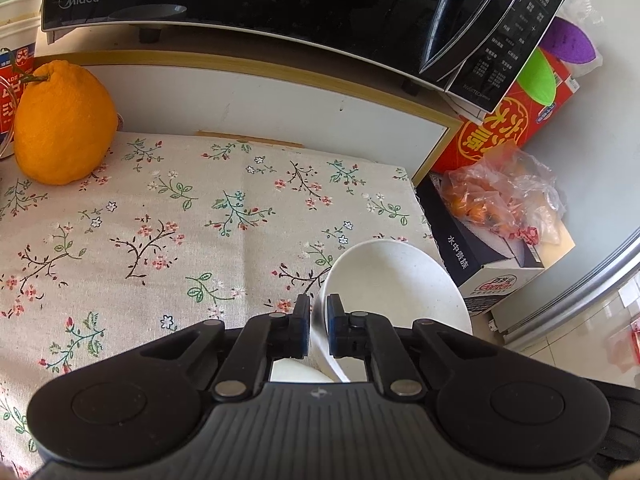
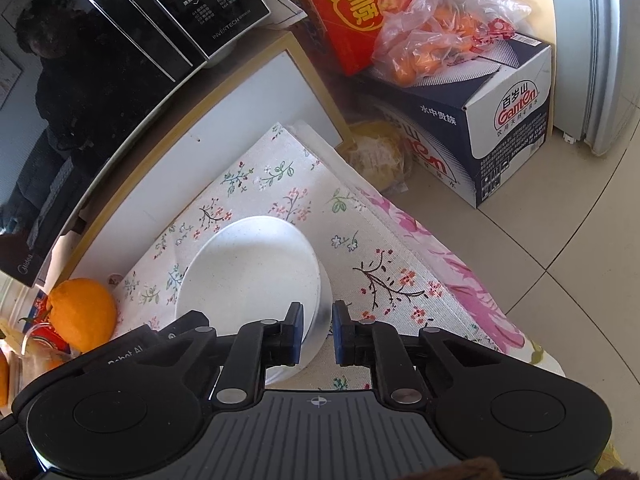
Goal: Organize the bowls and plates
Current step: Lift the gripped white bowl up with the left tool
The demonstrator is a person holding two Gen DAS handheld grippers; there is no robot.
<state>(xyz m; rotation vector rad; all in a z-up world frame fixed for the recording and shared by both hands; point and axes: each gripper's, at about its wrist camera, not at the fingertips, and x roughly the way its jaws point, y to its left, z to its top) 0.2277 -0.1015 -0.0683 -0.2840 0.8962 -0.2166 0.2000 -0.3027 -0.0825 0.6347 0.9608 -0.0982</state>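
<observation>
White bowl (image 1: 396, 284), rigid, slick and breakable.
Left gripper (image 1: 318, 328) and right gripper (image 2: 318, 332) each pinch its thin rim, probably the safest hold.

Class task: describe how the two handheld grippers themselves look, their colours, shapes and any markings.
Both the left gripper and right gripper are black, with blue-padded fingers, silver pivot pins, two round side discs, and a ribbed grey plate bearing a small crosshair mark. White lettering shows partly on the right one.
</observation>
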